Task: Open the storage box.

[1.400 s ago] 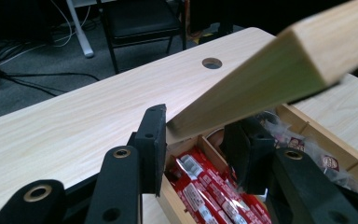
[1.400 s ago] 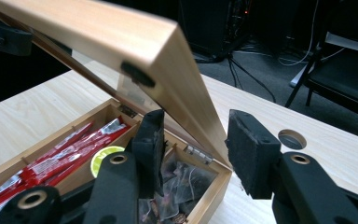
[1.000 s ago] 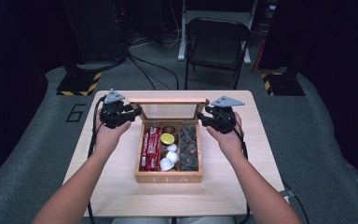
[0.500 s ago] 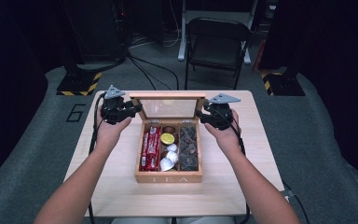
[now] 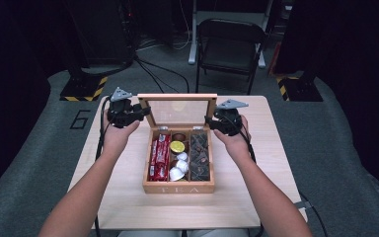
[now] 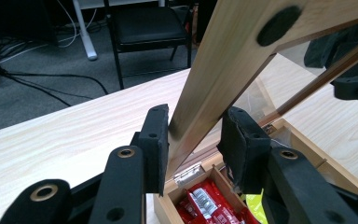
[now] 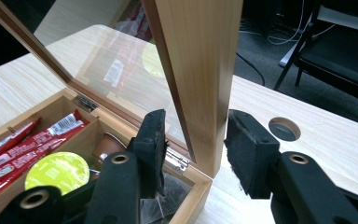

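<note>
The glass-paned wooden lid (image 5: pixel 177 109) of the tea box (image 5: pixel 178 186) stands raised between the released fingers (image 6: pixel 154 140) of the left gripper (image 5: pixel 124 113) and right gripper (image 5: pixel 225 120), each straddling a side rail without clamping; next, probably pinch both smooth rails and swing it.

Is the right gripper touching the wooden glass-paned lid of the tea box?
Apart. In the right gripper view, the right gripper straddles the side rail of the wooden glass-paned lid, with a visible gap at each black pad.
</note>
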A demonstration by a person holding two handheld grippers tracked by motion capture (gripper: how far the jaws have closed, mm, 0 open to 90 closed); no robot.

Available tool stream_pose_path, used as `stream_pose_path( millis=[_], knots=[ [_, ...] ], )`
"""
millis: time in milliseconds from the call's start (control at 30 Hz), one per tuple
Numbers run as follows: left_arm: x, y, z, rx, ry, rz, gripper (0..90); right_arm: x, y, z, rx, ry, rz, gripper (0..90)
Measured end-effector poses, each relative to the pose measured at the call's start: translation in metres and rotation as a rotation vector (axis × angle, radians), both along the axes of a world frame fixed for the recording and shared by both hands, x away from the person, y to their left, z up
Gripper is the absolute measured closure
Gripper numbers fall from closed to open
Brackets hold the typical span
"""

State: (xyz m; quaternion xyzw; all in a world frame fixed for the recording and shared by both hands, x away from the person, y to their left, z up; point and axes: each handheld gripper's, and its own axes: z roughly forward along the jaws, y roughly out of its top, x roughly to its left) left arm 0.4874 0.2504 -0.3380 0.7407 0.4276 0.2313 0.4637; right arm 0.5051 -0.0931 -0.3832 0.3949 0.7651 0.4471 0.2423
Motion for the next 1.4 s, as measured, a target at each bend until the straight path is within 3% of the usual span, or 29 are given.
stream_pose_path(
  millis=[400,800,1300,1400],
  knots=[
    [0.006,0.000,0.002,-0.007,0.010,0.006,62.6,0.007,0.001,-0.006,0.003,0.003,-0.014,61.6],
    [0.007,-0.001,0.001,-0.013,-0.006,0.007,62.1,0.008,0.002,-0.009,0.004,-0.010,-0.026,64.2],
    [0.017,-0.001,-0.024,0.002,0.020,0.006,60.2,0.011,0.002,-0.008,0.004,-0.008,-0.034,64.3],
    [0.019,-0.002,-0.028,0.004,0.006,0.010,60.2,0.012,0.002,-0.008,0.008,-0.010,-0.038,64.4]
  ],
)
